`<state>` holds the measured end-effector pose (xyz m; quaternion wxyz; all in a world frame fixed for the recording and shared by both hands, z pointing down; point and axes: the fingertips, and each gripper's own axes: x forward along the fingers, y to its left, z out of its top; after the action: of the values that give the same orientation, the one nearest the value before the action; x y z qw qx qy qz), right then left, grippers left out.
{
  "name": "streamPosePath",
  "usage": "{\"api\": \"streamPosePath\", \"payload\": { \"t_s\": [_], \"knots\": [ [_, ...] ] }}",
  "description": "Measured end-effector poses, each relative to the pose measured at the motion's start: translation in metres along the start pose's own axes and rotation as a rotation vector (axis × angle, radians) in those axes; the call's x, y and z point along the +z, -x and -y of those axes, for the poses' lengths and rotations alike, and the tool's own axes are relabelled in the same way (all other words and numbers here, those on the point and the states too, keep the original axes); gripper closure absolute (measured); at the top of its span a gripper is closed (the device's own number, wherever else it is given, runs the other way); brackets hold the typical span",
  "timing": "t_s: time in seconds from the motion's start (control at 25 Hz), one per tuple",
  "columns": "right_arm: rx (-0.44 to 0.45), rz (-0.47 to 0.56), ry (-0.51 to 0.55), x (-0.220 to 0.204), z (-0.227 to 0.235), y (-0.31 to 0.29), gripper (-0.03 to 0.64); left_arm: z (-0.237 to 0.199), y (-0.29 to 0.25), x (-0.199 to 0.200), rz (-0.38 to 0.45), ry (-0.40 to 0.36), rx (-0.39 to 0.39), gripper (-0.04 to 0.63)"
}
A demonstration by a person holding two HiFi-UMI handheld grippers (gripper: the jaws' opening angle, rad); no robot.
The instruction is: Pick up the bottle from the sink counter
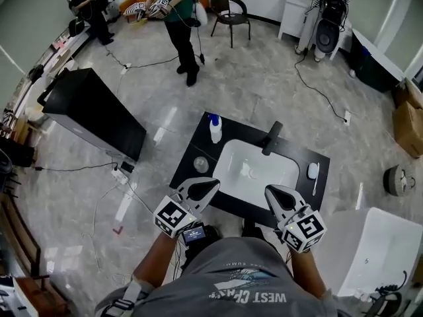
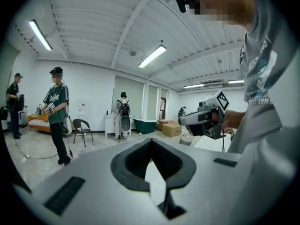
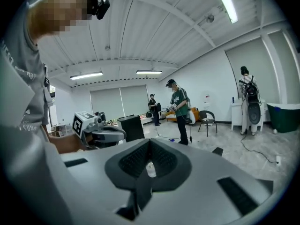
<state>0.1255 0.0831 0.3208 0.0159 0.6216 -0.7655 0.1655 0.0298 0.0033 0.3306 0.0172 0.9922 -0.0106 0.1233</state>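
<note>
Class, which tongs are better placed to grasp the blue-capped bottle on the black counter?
Likely left. The white blue-capped plastic bottle stands left of the white basin, nearer the left tongs; right tongs would cross it.

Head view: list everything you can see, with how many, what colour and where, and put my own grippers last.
sink counter: one, black, middle of the floor ahead
basin: one, white, set in the counter
bottle: one, white with blue cap, counter's far left corner
faucet: one, black, behind the basin
cabinet: one, black, left of the counter
chair: one, black, far side of the room
person in green shirt: one, standing beyond the counter
person in black: one, far left
left gripper: one, grey, shut, empty, over the counter's near edge
right gripper: one, grey, shut, empty, over the counter's near edge
</note>
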Motion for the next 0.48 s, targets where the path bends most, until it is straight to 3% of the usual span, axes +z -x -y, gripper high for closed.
{"api": "streamPosePath", "payload": {
  "t_s": [0.24, 0.48],
  "knots": [
    [0.141, -0.004, 0.032, 0.015, 0.016, -0.027, 0.615, 0.001, 0.014, 0.015, 0.047, 0.037, 0.178, 0.592],
    [0.299, -0.007, 0.103, 0.033, 0.009, -0.053, 0.615, -0.014, 0.033, 0.005, 0.009, 0.049, 0.342, 0.592]
  ]
}}
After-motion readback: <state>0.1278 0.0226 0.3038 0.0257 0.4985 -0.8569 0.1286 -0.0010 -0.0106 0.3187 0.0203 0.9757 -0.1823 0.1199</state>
